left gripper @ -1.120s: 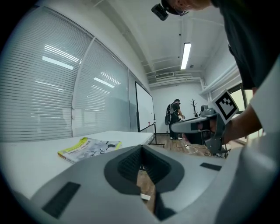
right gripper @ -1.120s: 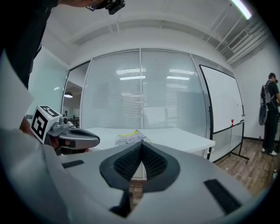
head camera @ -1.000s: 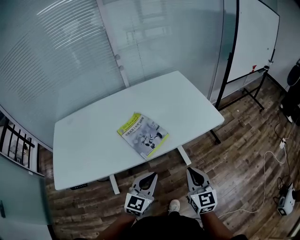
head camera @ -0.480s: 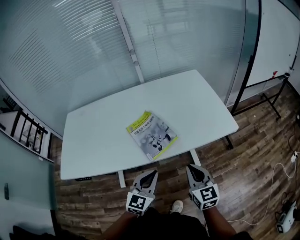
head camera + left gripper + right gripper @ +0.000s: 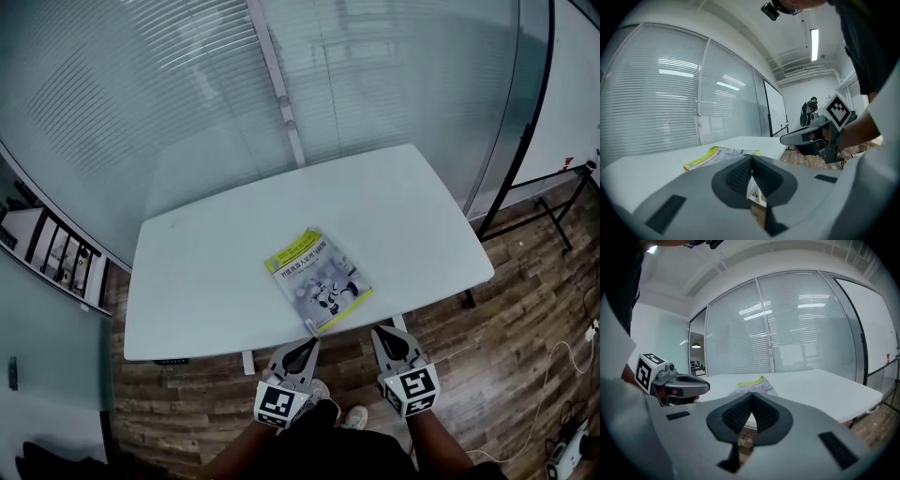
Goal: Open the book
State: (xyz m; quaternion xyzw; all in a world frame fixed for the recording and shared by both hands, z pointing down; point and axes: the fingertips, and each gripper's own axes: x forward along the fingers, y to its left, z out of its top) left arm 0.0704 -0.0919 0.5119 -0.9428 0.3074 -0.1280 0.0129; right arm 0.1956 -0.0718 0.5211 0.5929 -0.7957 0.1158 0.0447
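Observation:
A closed book (image 5: 319,279) with a yellow-green and grey cover lies flat near the front edge of the white table (image 5: 206,281). It also shows in the left gripper view as the book (image 5: 717,154) and in the right gripper view as the book (image 5: 752,384). My left gripper (image 5: 307,347) is shut and empty, just short of the table's front edge, below the book's near corner. My right gripper (image 5: 386,337) is shut and empty too, a little to the right of the left one. Neither touches the book.
Glass walls with blinds (image 5: 187,103) stand behind the table. A whiteboard stand (image 5: 548,202) is at the right over the wooden floor (image 5: 525,309). A cable and a plug strip (image 5: 591,328) lie on the floor at the far right. A shelf (image 5: 56,262) shows at the left.
The table and book have come closer and now sit nearer the middle of the head view. Both grippers have moved up to the table's front edge, still shut.

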